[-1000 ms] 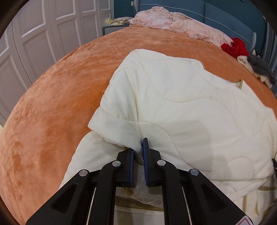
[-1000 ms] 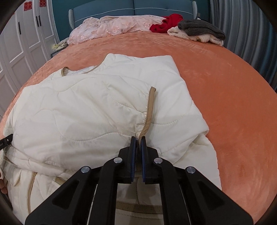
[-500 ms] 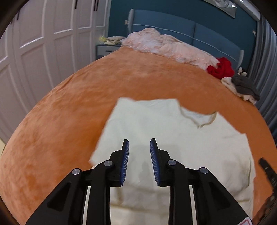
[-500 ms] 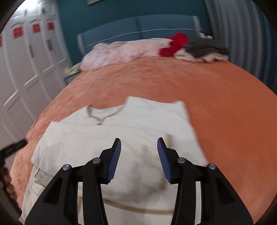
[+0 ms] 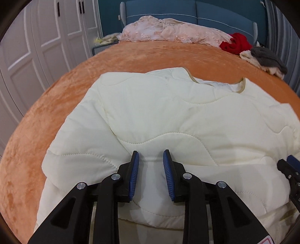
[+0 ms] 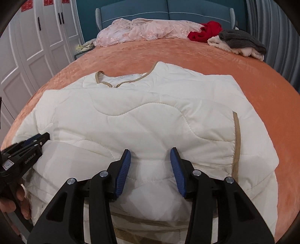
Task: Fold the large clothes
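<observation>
- White wardrobe doors (image 5: 37, 56) stand off the left side of the orange bed (image 5: 56, 105), running back toward its head.
- At the head's left corner sits a small nightstand (image 5: 99, 49) with pale yellowish cloth on top.
- A pink crumpled cover (image 6: 142, 32) lies along the bed's head, against the blue headboard (image 6: 168, 13).
- The left gripper (image 5: 151, 159) hangs just over the near edge of the cream quilted jacket (image 5: 168, 116), fingers spread with nothing between the blue pads (image 5: 134, 174); whether the tips touch the cloth I cannot tell.
- That jacket lies on the near half of the bed, sleeves folded in across its front, tan-trimmed collar (image 6: 120, 80) pointing toward the head.
- The right gripper (image 6: 150, 157) is also over the jacket's near edge, toward its right side, fingers wide apart and empty.
- A tan-edged cuff (image 6: 236, 142) lies just right of that gripper.
- A red garment (image 6: 204, 31) sits at the bed's far right corner, touching the pink cover.
- Just right of it, a grey and cream pile (image 6: 241, 43).
- Grey curtains (image 6: 277, 37) hang beyond the bed's right side.
</observation>
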A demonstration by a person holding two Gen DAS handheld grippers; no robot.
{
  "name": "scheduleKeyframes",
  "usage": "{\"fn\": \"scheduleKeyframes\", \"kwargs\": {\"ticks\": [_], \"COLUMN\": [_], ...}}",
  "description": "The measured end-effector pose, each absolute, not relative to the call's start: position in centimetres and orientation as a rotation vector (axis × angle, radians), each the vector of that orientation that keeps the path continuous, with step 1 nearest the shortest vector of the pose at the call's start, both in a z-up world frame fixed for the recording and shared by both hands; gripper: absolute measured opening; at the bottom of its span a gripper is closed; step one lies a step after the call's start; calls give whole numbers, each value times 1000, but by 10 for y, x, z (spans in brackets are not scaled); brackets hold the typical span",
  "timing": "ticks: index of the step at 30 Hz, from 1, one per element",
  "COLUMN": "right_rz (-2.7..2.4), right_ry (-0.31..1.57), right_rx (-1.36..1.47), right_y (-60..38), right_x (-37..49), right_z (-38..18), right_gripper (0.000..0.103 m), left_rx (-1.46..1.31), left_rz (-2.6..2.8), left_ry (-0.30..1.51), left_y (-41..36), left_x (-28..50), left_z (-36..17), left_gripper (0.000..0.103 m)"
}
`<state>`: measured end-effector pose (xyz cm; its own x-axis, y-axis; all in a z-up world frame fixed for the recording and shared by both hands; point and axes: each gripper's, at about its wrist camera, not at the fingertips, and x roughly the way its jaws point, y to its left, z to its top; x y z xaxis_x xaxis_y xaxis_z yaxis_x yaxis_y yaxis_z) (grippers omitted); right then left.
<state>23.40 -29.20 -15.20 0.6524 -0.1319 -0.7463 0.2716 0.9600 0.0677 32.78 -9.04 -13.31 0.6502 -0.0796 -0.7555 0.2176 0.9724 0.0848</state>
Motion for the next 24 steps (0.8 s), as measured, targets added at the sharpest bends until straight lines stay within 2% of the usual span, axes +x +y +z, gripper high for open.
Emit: {"fn": "scheduleKeyframes", "kwargs": {"ticks": [13, 15, 17, 21, 24], "right_rz": [-238, -225, -189, -104, -29], "right_ry": [809, 818, 820, 785, 778], "right_rx": [157, 172, 187, 151, 156], "right_y": [-291, -292, -293, -286, -276], "right_x": [233, 233, 233, 255, 300], "right_z": [-154, -148, -139, -110, -96], "right_gripper": [44, 47, 60, 62, 66], "left_rx": [197, 158, 58, -42, -98], "left_rz": [-148, -174, -242, -256, -216], "left_ry": [814, 828, 864, 862, 873], "left_y": [-93, -88, -71, -38, -20], "left_x": [323, 324, 328, 353, 402], "left_z": [-137, -130, -114, -83, -66], "left_gripper": [28, 31, 36, 40, 40]}}
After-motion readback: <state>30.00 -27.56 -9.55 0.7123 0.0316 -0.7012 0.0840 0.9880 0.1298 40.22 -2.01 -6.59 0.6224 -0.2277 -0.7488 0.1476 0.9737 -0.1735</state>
